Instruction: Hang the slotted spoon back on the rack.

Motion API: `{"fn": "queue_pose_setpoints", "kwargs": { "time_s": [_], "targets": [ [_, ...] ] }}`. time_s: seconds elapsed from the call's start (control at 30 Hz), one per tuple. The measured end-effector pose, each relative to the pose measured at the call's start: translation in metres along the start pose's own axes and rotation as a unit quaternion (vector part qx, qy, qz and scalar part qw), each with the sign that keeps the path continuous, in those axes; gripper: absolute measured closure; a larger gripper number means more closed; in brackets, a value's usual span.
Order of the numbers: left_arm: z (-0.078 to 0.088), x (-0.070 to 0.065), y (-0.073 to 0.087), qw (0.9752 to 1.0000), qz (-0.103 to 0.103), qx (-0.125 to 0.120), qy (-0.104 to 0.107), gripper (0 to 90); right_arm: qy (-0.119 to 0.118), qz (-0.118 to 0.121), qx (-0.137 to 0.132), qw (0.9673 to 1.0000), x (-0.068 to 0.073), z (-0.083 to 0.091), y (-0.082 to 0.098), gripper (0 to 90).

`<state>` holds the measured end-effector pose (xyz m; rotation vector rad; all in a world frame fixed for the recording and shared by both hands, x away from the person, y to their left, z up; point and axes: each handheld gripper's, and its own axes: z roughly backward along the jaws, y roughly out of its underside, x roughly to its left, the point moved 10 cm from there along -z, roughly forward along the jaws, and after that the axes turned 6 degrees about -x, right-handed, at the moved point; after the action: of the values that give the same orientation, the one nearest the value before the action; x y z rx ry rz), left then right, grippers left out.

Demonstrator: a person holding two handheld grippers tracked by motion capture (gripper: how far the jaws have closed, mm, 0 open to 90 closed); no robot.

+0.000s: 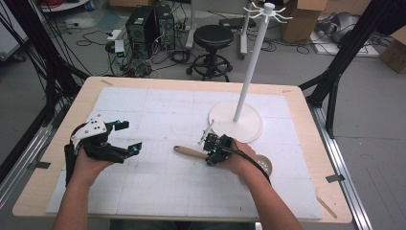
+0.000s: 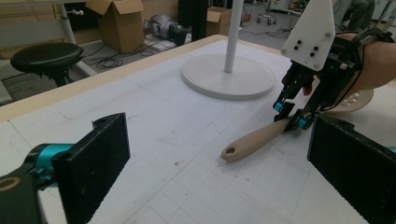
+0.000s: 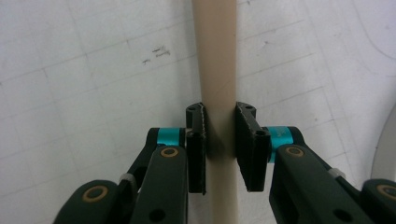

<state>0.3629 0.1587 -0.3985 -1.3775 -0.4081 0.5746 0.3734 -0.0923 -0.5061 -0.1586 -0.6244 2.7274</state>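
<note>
Both grippers black. Left gripper (image 1: 125,137): white three-cornered plate on top with small dark holes, flat rectangular fingers (image 2: 95,161) with rough black pads, teal collars behind them. Right gripper (image 3: 219,151): same white plate, teal collars, brass-coloured pivot screws on the links, pale ties lower down, black cable trailing over the wrist. Forearms bare, no sleeves.

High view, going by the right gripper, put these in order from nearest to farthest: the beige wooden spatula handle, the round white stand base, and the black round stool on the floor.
1. Beige wooden spatula handle: clamped in the right gripper, pointing left.
2. Round white stand base: on the table just beyond the gripper, to its right.
3. Black round stool: on the floor past the table's far edge.
</note>
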Motion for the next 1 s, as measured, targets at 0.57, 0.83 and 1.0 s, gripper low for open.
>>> {"fn": "queue_pose_setpoints", "kwargs": {
  "time_s": [0.57, 0.83, 1.0],
  "targets": [
    [0.002, 0.001, -0.001, 1.0000, 0.004, -0.003, -0.003, 6.4, -0.027, -0.060, -0.226, 0.9720, -0.001, 0.093, -0.027, 75.1],
    [0.003, 0.002, -0.003, 1.0000, 0.006, -0.006, -0.003, 6.4, -0.008, -0.053, -0.272, 0.9608, -0.006, 0.134, -0.034, 75.2],
    [0.003, 0.002, -0.002, 1.0000, 0.004, -0.005, -0.003, 6.4, -0.008, -0.057, -0.295, 0.9538, -0.011, 0.155, -0.036, 75.1]
  ]
}}
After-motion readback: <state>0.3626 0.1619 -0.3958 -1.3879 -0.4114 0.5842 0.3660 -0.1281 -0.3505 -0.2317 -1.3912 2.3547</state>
